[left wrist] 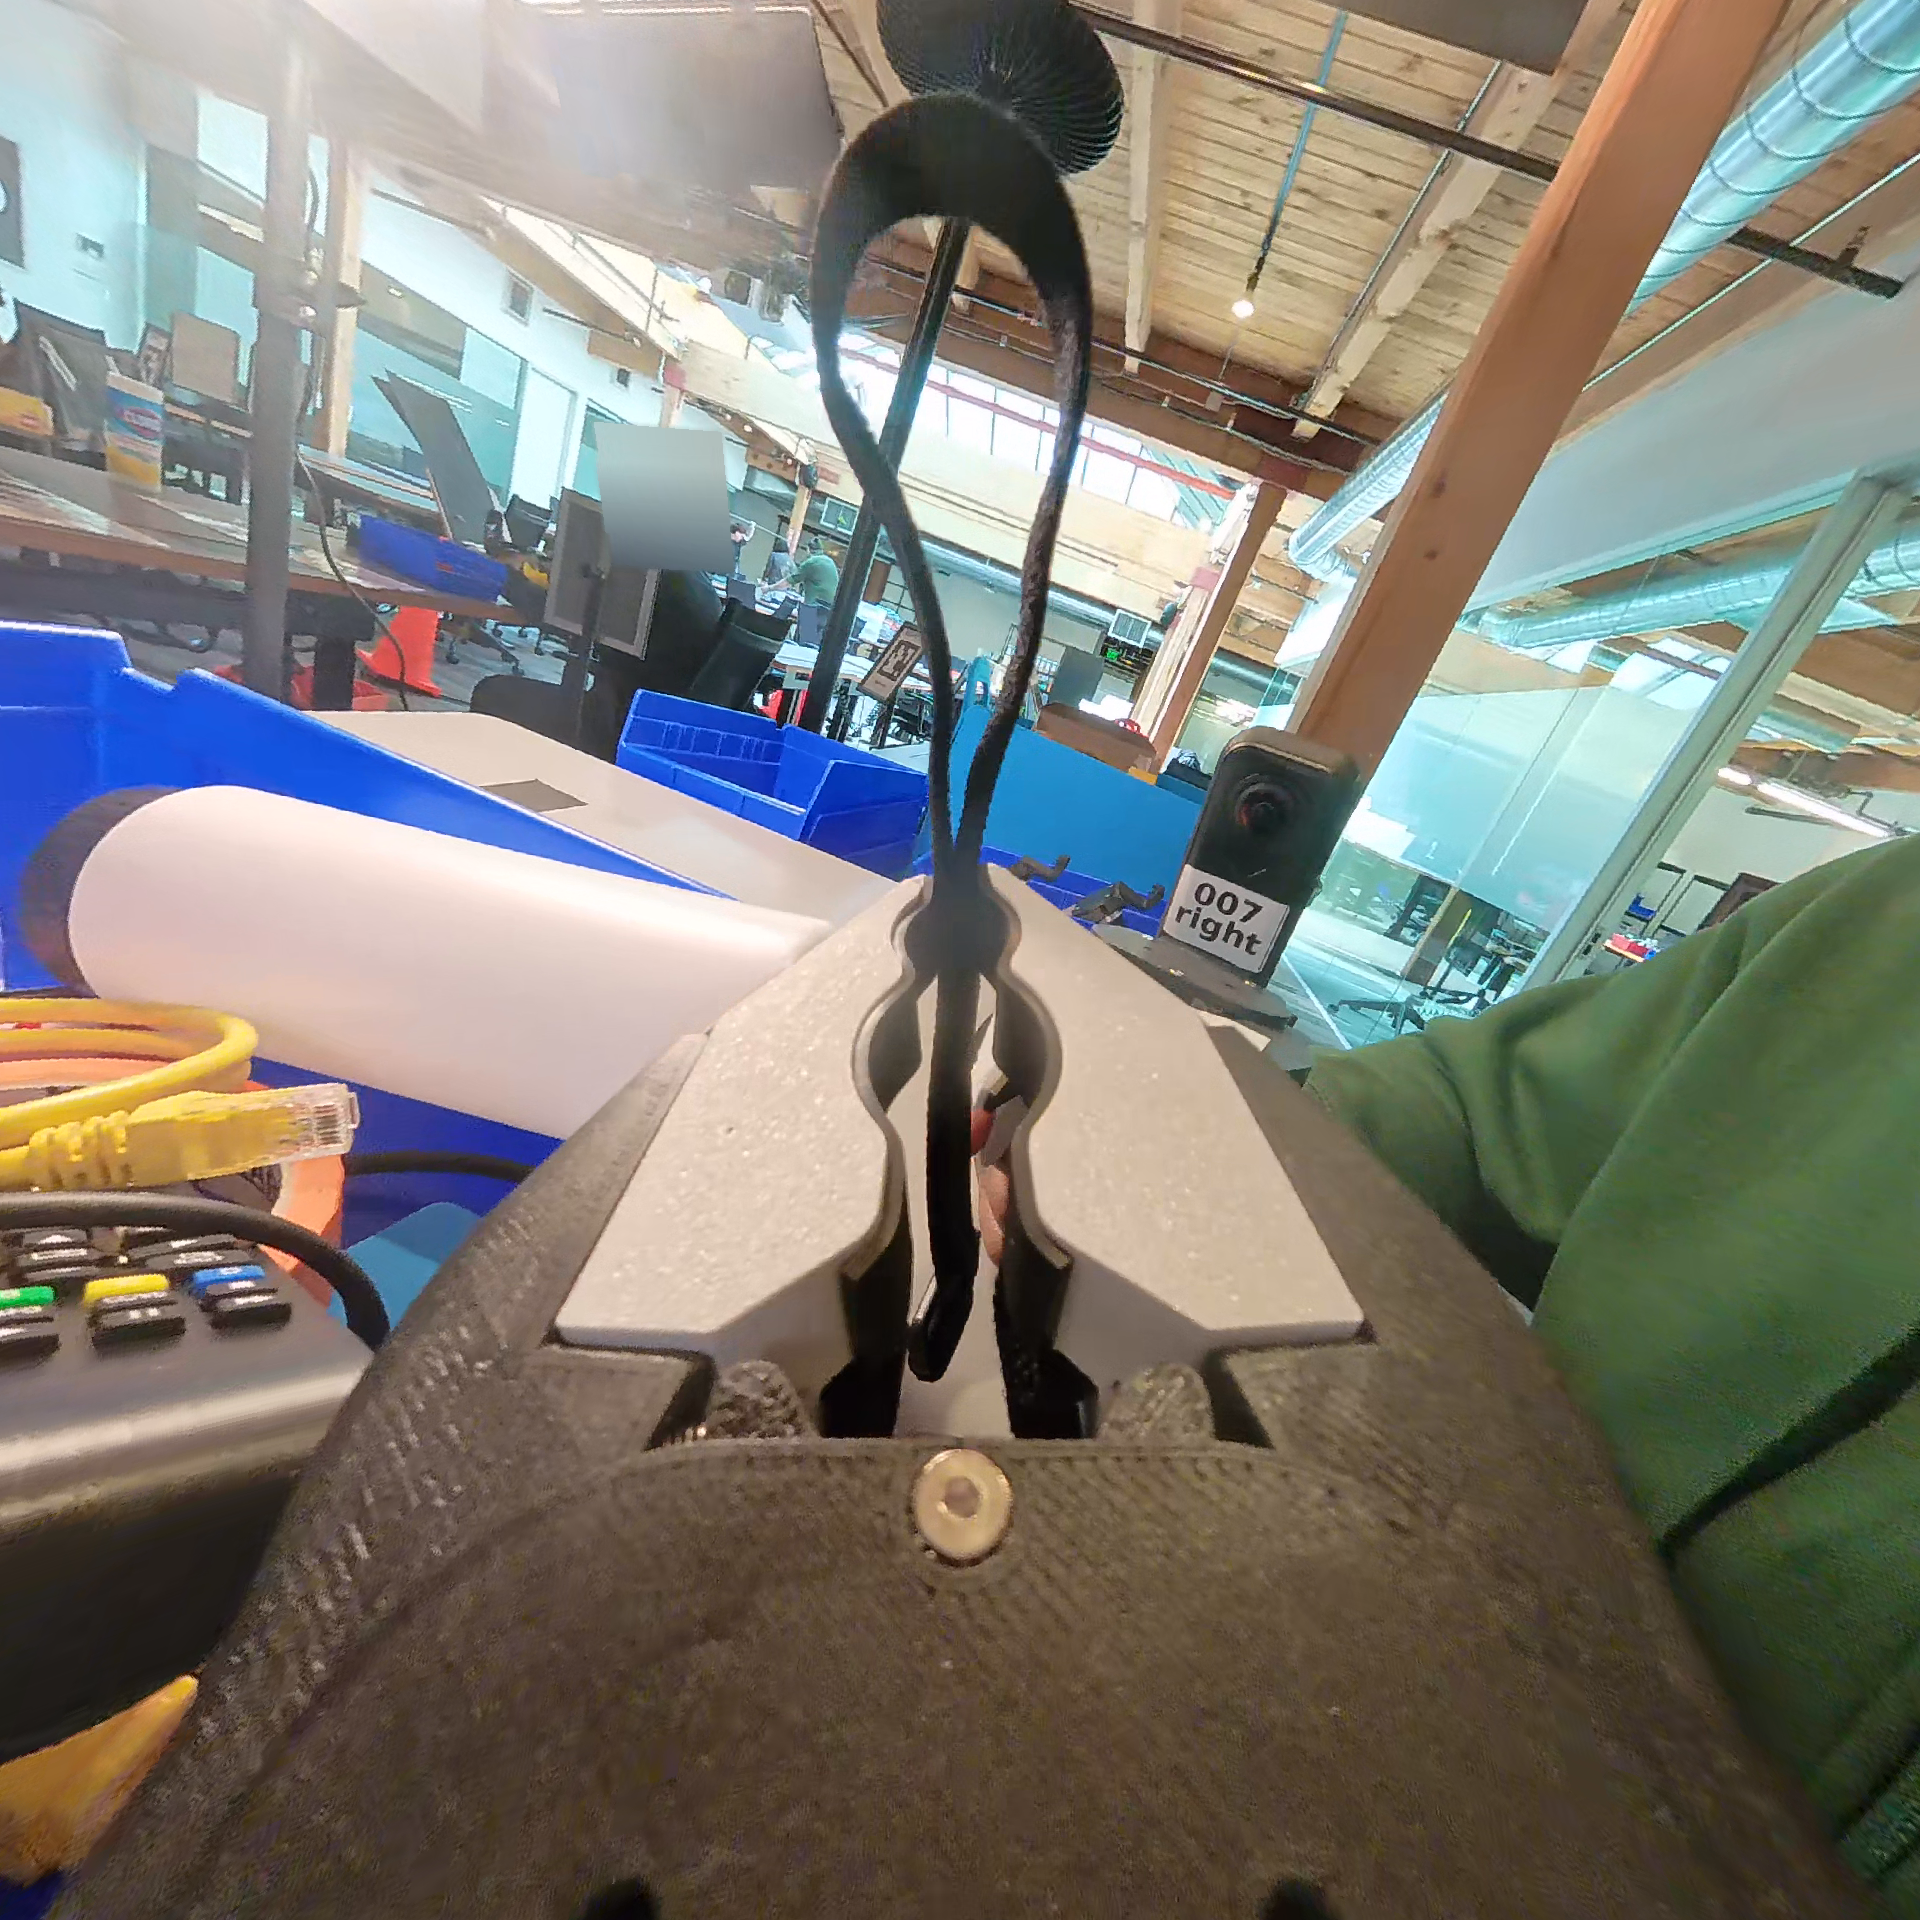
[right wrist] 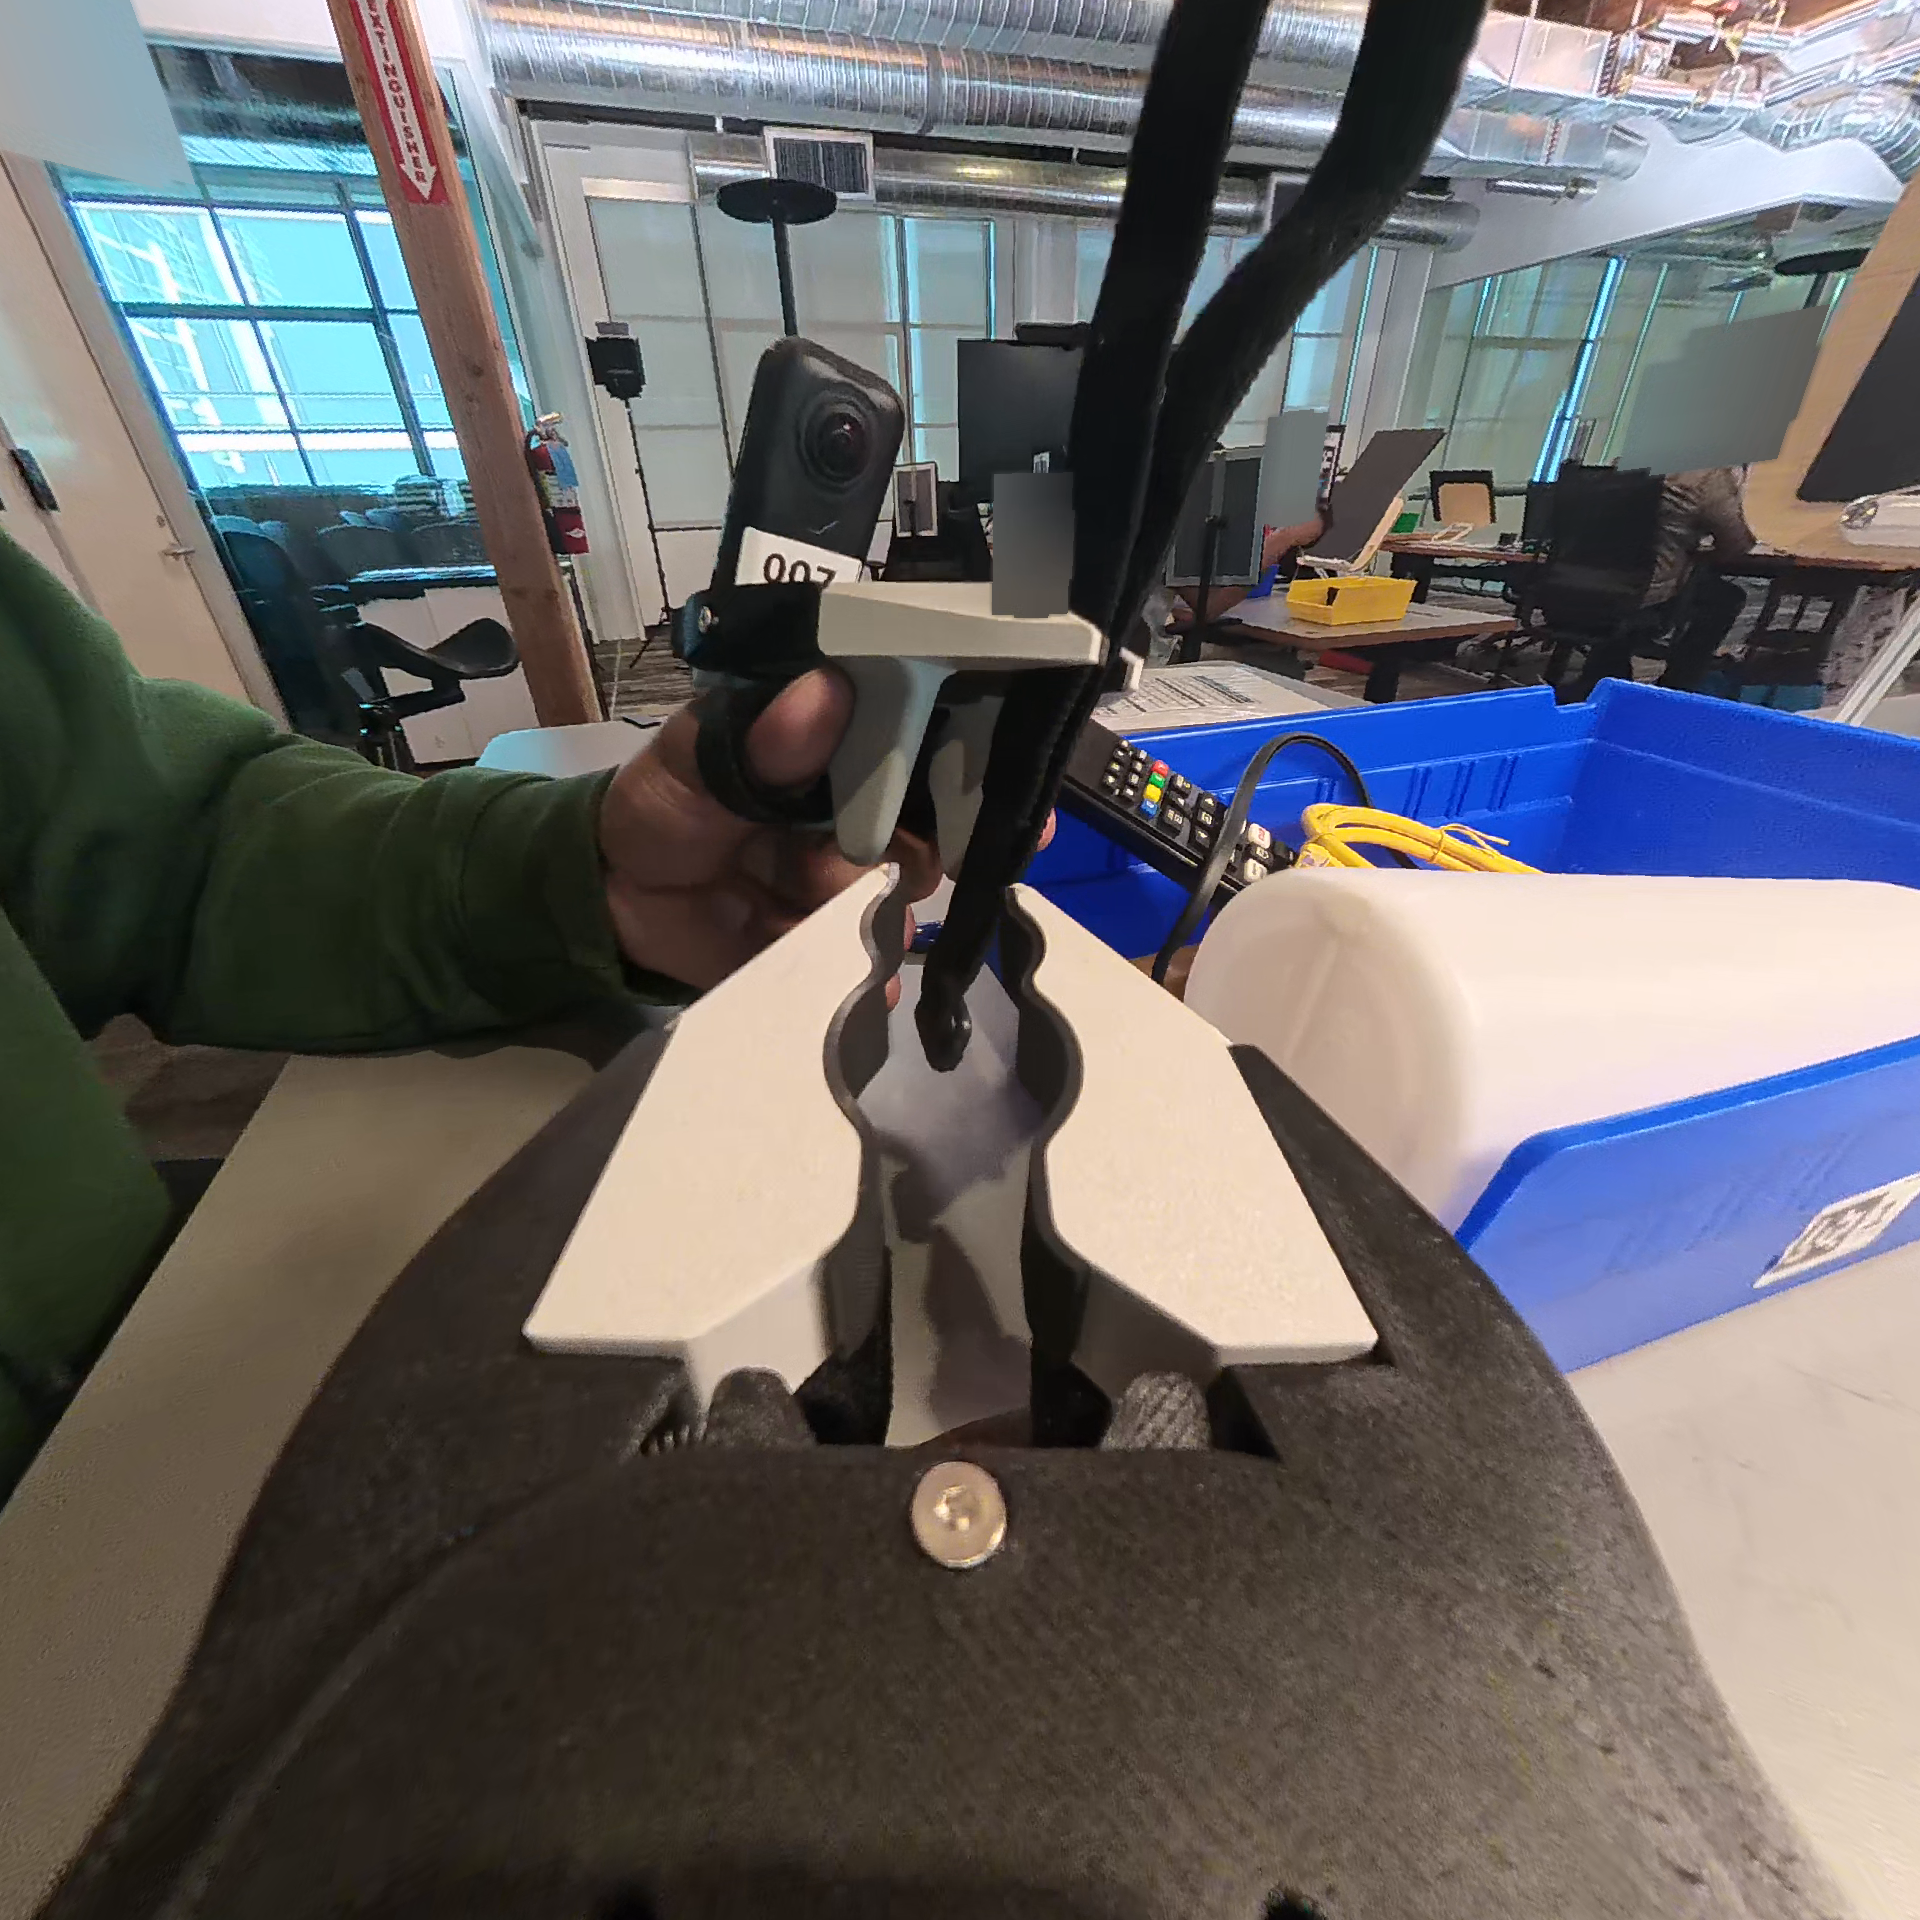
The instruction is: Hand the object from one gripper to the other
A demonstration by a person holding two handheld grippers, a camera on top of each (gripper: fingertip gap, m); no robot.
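Black strap [left wrist: 940, 499], looped: pinched at fingertips of left gripper [left wrist: 958, 914], fingers nearly closed on it; loop stands up above tips, both runs crossing at the pinch, tail end dangling down in the gap btwn fingers; top of loop overlaps dark round disc [left wrist: 1003, 62] overhead, edge there hard to separate. Right wrist view: same strap [right wrist: 1132, 436] runs off top of frame, upper part cut off; lower end w/ knot hangs into gap of right gripper [right wrist: 956, 914], fingers spread partway, nothing clamped; contact btwn strap end and right fingers can't be told. Left gripper seen there from side [right wrist: 956, 665], held by hand [right wrist: 717, 831] in green sleeve [right wrist: 291, 862], its camera [right wrist: 821, 457] upright behind; its fingertips mostly hidden by strap. Right gripper's camera [left wrist: 1262, 821] in left view, rest of that gripper hidden behind left fingers. Blue bin [right wrist: 1662, 769] on grey table [right wrist: 1766, 1507]: white bottle [right wrist: 1558, 1029] lying on side, far end cut off by frame; yellow cable [left wrist: 156, 1122] w/ clear plug; keypad device [left wrist: 135, 1320], partly blocked by gripper body; orange ring [left wrist: 312, 1174] mostly covered, kind unclear. Background office blurred in patches.
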